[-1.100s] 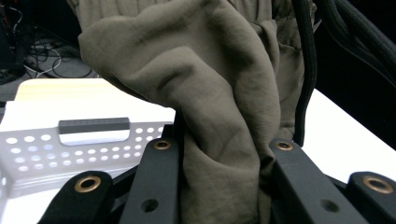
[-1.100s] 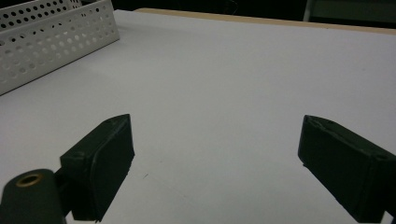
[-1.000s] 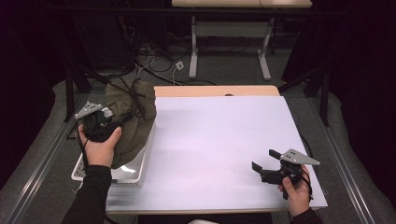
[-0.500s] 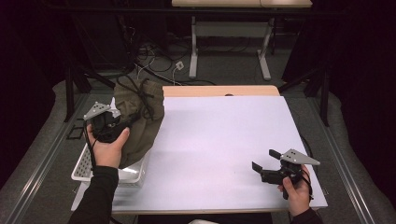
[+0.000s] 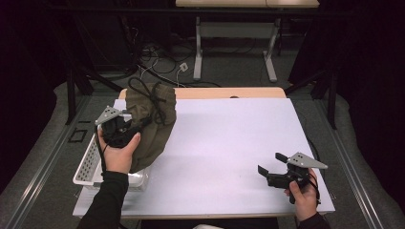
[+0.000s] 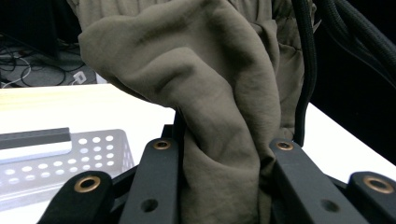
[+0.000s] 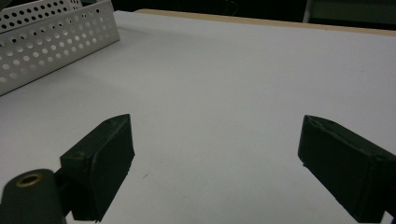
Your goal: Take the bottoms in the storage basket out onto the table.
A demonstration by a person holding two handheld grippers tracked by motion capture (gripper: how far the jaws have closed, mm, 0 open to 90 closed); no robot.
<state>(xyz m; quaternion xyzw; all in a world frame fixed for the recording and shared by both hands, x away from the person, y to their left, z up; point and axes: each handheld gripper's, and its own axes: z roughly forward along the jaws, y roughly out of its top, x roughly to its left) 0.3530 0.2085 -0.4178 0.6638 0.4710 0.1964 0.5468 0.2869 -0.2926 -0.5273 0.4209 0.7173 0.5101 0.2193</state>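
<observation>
Your left gripper (image 5: 128,128) is clamped on a bunched fold of olive cloth bag (image 5: 152,125); in the left gripper view the fabric (image 6: 210,93) is pinched tight between the two black jaws, which stand nearly together. Bag hangs lifted over the left edge of the table (image 5: 224,143), above the white basket (image 5: 88,162), its lower part draping down toward the basket's near corner. Cloth is matte, soft, heavily creased, with deep rounded folds. A black braided cord (image 5: 148,95) loops over the bag's top; up close the cord (image 6: 306,70) runs down the right side of the fabric, thick and woven. Basket is white perforated sheet, rows of round holes, straight walls; in the left gripper view its wall (image 6: 70,154) sits low left. Table surface is smooth, flat, pale white, with a light wooden strip along the far edge. Your left hand (image 5: 119,152) wraps the gripper body from below, forearm in a dark sleeve coming up from the bottom edge, gripper pointing away from you and toward the bag, grey three-cornered plate on top. Your right gripper (image 5: 271,168) sits low near the table's front right, well apart from the bag, jaws spread wide with nothing between them; the right gripper view shows bare tabletop (image 7: 224,93) between the two blocky black jaws and the basket's wall (image 7: 56,42) far off. Right hand (image 5: 302,196) grips from beneath, gripper pointing left across the table.
</observation>
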